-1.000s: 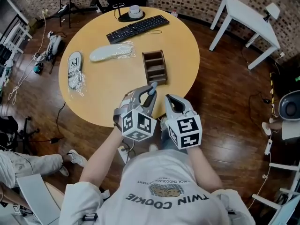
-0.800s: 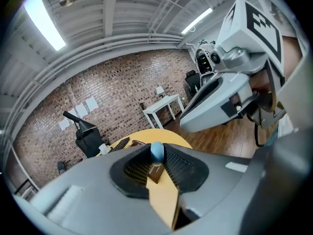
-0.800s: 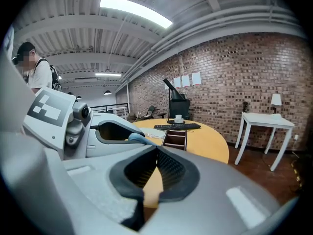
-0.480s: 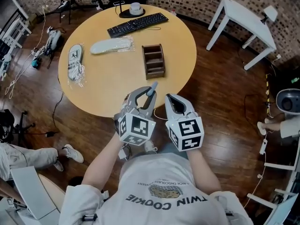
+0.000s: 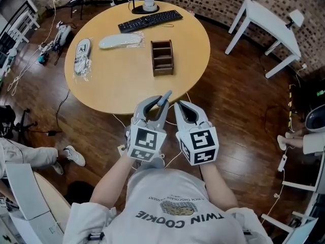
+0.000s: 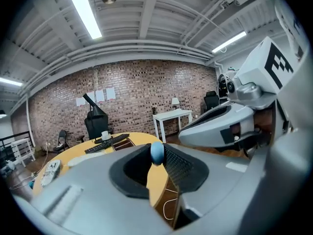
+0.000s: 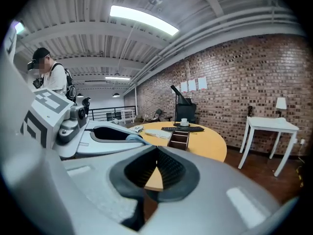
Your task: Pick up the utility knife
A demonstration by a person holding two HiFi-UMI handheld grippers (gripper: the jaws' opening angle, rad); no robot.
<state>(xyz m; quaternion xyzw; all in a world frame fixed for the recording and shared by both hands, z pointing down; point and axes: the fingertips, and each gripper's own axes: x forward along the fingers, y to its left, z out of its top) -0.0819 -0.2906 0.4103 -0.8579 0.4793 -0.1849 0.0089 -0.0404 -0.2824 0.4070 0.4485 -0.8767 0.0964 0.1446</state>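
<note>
The round worktop's (image 5: 127, 88) near half lies bare. Farther back, a wooden organizer (image 5: 162, 58) stands near the middle, wrapped insoles (image 5: 120, 41) lie to its left, and a keyboard (image 5: 150, 20) runs along the far edge.

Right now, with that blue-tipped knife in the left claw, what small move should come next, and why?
Probably just one small move: the left claw is shut on the utility knife, clear of the round table. I'd ease it slightly away from the right claw, which sits shut and empty close beside it.
</note>
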